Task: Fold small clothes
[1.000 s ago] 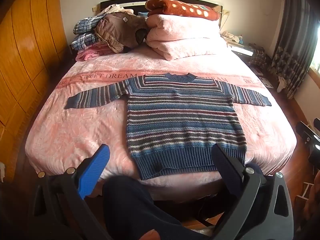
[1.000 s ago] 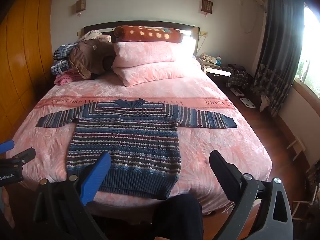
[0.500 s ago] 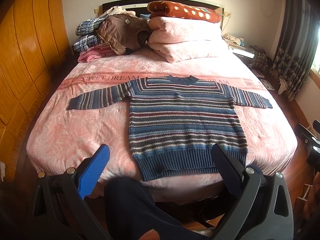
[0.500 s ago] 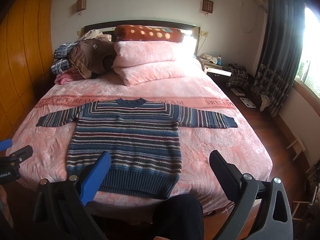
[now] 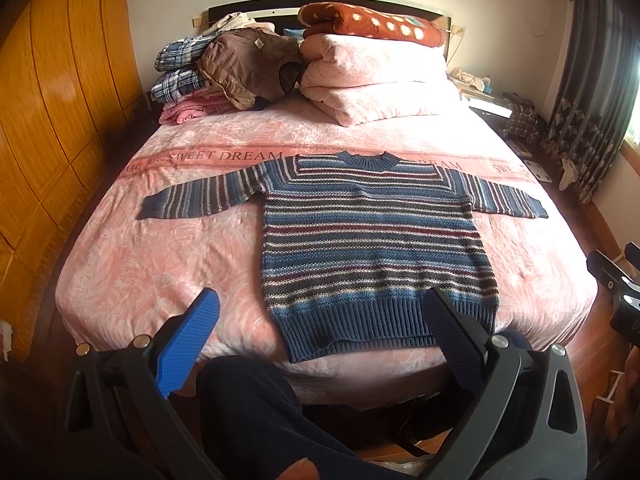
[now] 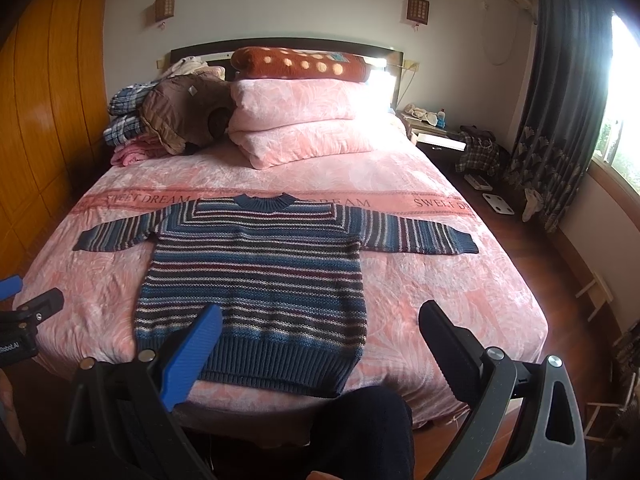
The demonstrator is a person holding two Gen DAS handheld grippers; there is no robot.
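sweater (image 5: 372, 248) on bed (image 5: 160, 264), pillows (image 5: 372, 80) behind

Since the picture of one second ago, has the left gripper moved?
Yes. In the left wrist view the striped sweater and the headboard sit slightly lower and larger than before, so the left gripper has eased forward toward the bed.

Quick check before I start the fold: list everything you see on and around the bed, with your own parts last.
sweater: one, blue striped, flat mid-bed, sleeves spread
bedspread: one, pink, covers bed
pink quilt: one, folded, at headboard
spotted blanket: one, red-brown, atop quilt
clothes pile: one, plaid, brown, pink, head-left corner
curtain: one, dark, by window
left claw: open, near hem
right claw: open, near hem
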